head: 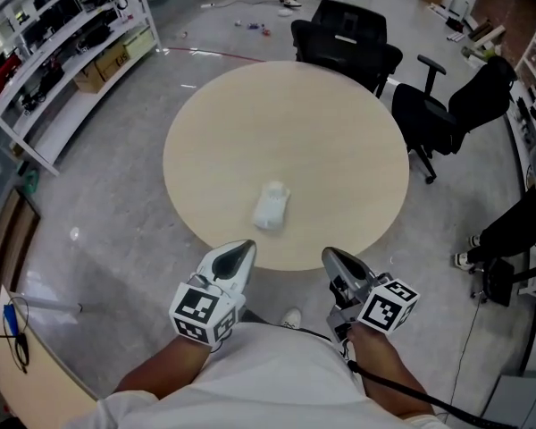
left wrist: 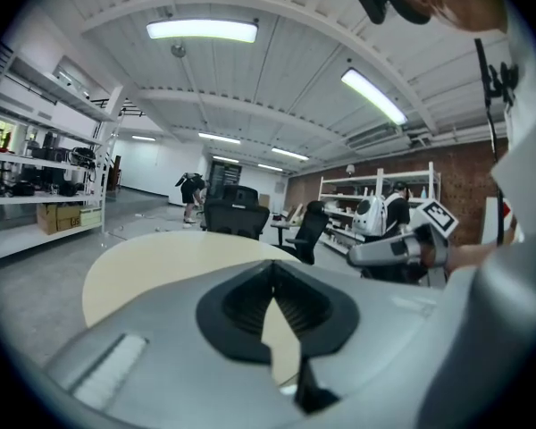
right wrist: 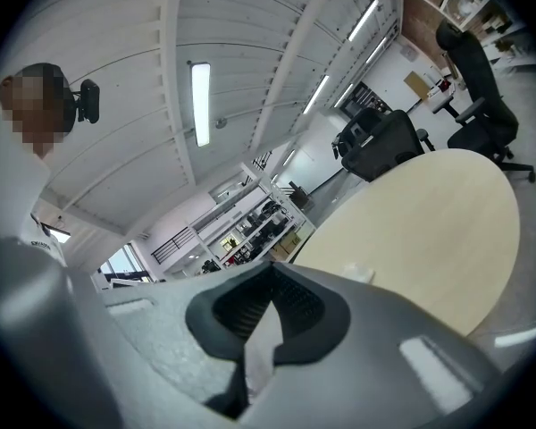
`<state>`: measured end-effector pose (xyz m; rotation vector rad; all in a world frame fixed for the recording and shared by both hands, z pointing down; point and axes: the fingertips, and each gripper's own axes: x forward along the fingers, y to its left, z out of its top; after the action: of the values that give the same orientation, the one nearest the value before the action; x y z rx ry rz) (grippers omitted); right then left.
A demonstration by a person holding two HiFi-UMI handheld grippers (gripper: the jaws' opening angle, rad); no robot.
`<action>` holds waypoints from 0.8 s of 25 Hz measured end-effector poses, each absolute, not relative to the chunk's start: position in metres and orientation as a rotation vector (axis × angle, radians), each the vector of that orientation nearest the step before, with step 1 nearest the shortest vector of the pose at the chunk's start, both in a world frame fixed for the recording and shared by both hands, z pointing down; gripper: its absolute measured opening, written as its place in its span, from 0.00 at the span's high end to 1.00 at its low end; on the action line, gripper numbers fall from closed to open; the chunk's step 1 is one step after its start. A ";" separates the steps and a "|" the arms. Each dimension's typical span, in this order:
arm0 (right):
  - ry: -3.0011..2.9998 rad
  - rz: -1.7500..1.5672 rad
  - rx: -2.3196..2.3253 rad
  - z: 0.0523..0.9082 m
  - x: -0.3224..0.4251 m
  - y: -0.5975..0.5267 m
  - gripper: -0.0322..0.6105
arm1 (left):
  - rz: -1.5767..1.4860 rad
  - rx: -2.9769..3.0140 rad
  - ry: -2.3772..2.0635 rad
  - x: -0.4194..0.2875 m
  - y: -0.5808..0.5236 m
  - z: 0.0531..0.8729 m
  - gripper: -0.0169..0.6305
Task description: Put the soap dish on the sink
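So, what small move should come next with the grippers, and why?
Probably open the left gripper and ease it forward toward the white object, likely the soap dish, lying on the round table. Both it and the right gripper are shut, empty, and short of the object.

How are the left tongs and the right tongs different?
In the head view, the left tongs look bright white, while the right tongs look darker grey. The left tongs sit nearer the soap dish on the round table than the right tongs do. A black cable trails behind the right tongs; none shows behind the left tongs. Both are shut, hold nothing, and carry a marker cube.
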<state>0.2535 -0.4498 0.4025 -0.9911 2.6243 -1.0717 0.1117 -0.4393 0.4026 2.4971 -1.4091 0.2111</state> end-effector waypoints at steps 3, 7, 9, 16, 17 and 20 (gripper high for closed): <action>2.606 -1.072 -1.021 0.403 0.248 -0.451 0.95 | 0.205 2.521 -1.364 0.109 -0.447 0.397 0.96; 2.569 -1.072 -1.069 0.402 0.237 -0.451 0.95 | 0.225 2.549 -1.327 0.093 -0.456 0.394 0.96; 2.558 -1.075 -1.082 0.403 0.229 -0.452 0.95 | 0.228 2.553 -1.314 0.084 -0.460 0.394 0.96; 2.544 -1.072 -1.093 0.400 0.202 -0.454 0.95 | 0.213 2.566 -1.252 0.066 -0.468 0.395 0.96; 2.542 -1.070 -1.097 0.398 0.200 -0.454 0.95 | 0.212 2.568 -1.245 0.063 -0.468 0.395 0.96; 2.548 -1.054 -1.109 0.395 0.192 -0.454 0.95 | 0.207 2.576 -1.233 0.056 -0.469 0.394 0.96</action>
<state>0.1925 -0.4541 0.3955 -1.1091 2.5483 -1.0544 0.0559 -0.4695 0.3945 2.5763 -1.2329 0.2072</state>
